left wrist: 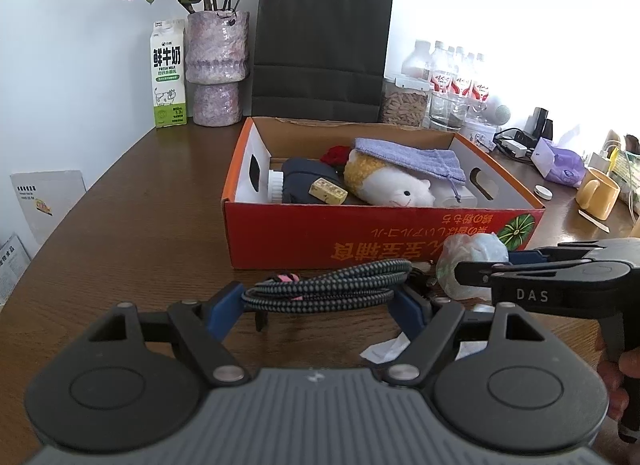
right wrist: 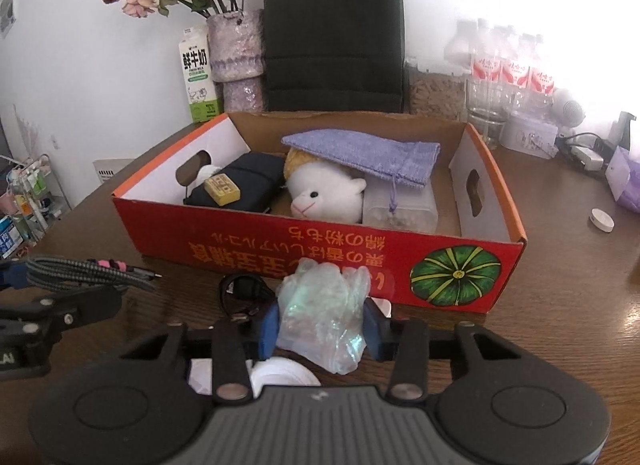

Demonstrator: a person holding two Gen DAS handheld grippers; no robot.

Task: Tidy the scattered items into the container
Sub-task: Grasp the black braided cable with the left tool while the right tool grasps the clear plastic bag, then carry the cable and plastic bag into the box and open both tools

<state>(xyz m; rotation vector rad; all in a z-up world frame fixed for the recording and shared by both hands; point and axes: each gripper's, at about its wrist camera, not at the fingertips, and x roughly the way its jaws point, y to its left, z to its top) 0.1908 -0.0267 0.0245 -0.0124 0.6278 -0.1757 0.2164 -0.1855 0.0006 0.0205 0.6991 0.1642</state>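
Note:
A red cardboard box (left wrist: 360, 241) (right wrist: 280, 245) stands open on the brown table. In it lie a white plush toy (right wrist: 320, 193), a purple pouch (right wrist: 360, 153), a dark case (right wrist: 240, 181) with a yellow block (right wrist: 222, 188) on it, and a clear plastic tub (right wrist: 400, 209). In front of the box, my left gripper (left wrist: 320, 305) is shut on a coil of braided cable (left wrist: 328, 285) (right wrist: 80, 271). Just to its right, my right gripper (right wrist: 322, 329) (left wrist: 480, 265) is shut on a crumpled clear plastic bag (right wrist: 320, 313) (left wrist: 468, 261).
A black strap ring (right wrist: 240, 289) and white paper scraps (left wrist: 384, 349) lie near the grippers. Behind the box stand a milk carton (left wrist: 168, 77), vase (left wrist: 216, 69), black paper bag (left wrist: 320, 49), bottles (right wrist: 512, 69) and glass (right wrist: 486, 113). At right: yellow mug (left wrist: 598, 193), white lid (right wrist: 601, 220).

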